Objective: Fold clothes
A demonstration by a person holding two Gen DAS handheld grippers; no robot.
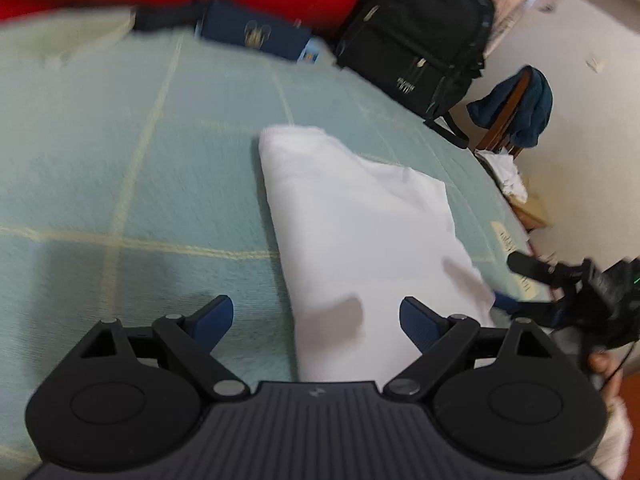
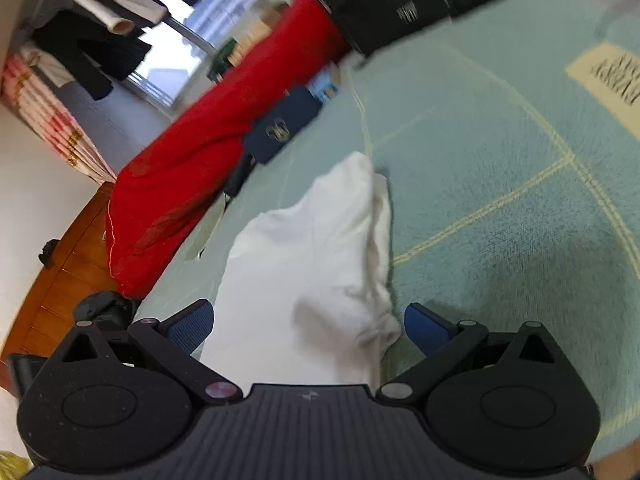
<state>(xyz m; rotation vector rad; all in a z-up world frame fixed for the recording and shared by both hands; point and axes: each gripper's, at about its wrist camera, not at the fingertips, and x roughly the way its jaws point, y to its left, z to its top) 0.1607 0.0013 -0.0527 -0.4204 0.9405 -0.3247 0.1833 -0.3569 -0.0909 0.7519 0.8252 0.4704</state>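
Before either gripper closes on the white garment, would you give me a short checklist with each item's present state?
1. Left gripper jaws wide open, nothing held: ok.
2. Right gripper jaws wide open, nothing held: ok.
3. White garment lies on the green blanket, already partly folded: ok.
4. Garment's near end sits between the right gripper's fingers: ok.
5. Backpack and navy pouch stand apart from the garment: ok.
6. Folded edges line up neatly: cannot tell, the pictures are blurred.
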